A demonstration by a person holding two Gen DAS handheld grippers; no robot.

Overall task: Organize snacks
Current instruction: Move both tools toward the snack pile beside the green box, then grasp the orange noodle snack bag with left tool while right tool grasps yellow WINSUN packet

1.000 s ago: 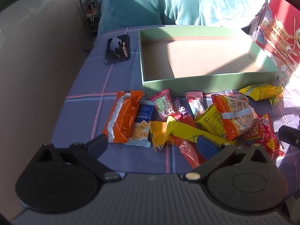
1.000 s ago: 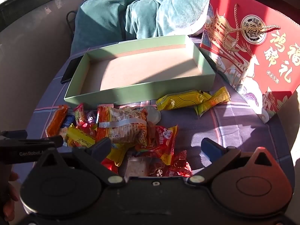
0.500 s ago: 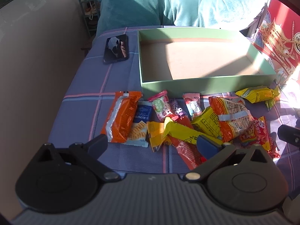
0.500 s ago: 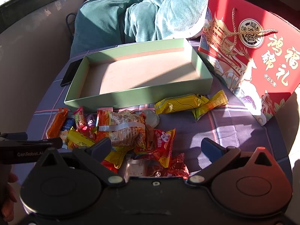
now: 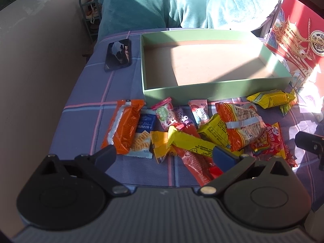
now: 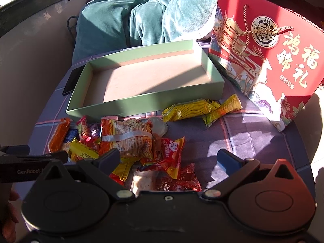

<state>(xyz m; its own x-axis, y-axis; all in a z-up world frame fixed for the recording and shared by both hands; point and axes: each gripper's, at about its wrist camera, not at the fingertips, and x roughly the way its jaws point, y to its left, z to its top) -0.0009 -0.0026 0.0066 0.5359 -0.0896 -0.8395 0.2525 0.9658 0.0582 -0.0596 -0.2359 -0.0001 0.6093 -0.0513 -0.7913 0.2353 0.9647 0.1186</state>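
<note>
Tabletop [image 5: 85, 105] under a checked purple cloth; green box [image 5: 212, 90] lies toward its far edge, interior bare; red gift bag [image 6: 269, 54] stands upright at the right edge, just beside the box; black phone [image 5: 118, 55] lies flat near the far-left corner; snack packets [image 5: 202, 127] scattered along the near edge, in front of the box, none inside it; left tongs [image 5: 164, 154] apart, gripping nothing, above the packets; right tongs [image 6: 168, 158] apart, likewise unloaded.
</note>
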